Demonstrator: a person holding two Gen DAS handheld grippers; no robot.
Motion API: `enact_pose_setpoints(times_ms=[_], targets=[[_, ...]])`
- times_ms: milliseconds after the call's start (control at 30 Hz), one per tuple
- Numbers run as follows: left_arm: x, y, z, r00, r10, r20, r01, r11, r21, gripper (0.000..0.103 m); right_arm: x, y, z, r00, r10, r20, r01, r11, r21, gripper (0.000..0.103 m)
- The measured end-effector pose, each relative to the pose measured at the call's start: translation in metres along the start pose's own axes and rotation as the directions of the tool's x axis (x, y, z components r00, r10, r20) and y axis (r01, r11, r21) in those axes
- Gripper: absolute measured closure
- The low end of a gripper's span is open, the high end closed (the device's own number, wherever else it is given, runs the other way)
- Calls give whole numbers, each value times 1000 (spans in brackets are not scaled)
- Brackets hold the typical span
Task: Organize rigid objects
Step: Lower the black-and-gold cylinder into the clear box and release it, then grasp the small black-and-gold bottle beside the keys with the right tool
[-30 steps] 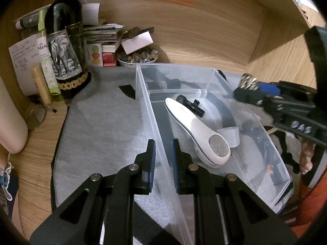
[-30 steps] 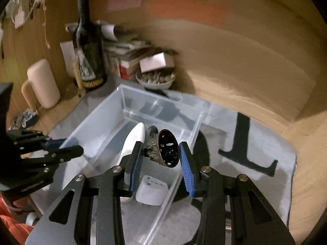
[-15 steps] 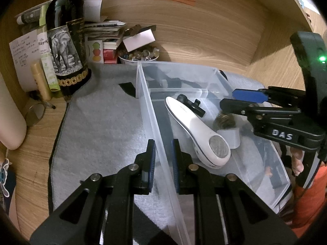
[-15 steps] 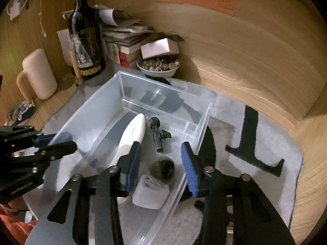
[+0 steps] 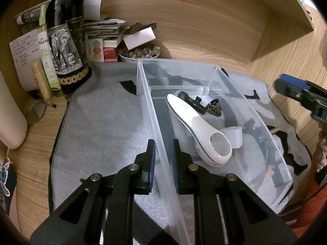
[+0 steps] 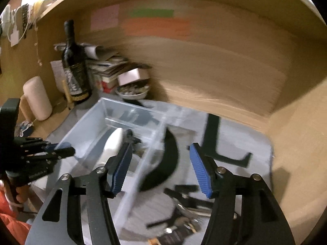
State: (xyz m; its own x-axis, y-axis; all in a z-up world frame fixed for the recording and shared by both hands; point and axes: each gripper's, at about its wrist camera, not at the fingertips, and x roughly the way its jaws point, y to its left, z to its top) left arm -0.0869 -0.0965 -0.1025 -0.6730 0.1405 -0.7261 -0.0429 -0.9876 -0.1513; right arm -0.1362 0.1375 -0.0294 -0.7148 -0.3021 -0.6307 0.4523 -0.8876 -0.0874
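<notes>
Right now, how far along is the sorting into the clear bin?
Done: the white handheld device, black clip, dark perforated piece and a small white block lie in the clear bin. In hand: the left gripper is clamped on the bin's wall; the right gripper is opening, with nothing between its pads. Left: the dark, blurred pile on the grey mat.

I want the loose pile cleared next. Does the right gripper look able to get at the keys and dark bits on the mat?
Probably yes: the right gripper is opening, nothing between its jaws, and the pile lies uncovered on the mat, outside the clear bin.
</notes>
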Motion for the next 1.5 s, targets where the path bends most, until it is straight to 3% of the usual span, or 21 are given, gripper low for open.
enact_pose_setpoints(times_ms=[167,400,633,833,967,1167,1500], targets=[[0,0,0,1000,2,-1,-2,1000,2,87,-17,-26,-16,996,-89,-8,89,995,49,42],[-3,-2,-1,1000,16,-3,-16,1000,8,87,-24,-69,-54,986,-149,-76,161,967,197,42],[-2,-7,1,999,43,-9,-43,999,14,87,-5,-71,-92,982,-62,-180,110,957,270,42],[-2,-10,1,998,62,-13,-62,998,22,87,18,-39,-109,968,27,-248,30,975,222,42],[-3,-12,0,997,72,-12,-72,997,32,87,26,-35,-118,961,17,-277,43,977,209,42],[-3,-13,1,997,71,-11,-71,997,31,87,15,-66,-133,960,-33,-279,116,952,284,45],[-3,-13,1,998,68,-9,-67,997,28,87,17,-77,-133,962,-72,-264,158,934,320,82]])
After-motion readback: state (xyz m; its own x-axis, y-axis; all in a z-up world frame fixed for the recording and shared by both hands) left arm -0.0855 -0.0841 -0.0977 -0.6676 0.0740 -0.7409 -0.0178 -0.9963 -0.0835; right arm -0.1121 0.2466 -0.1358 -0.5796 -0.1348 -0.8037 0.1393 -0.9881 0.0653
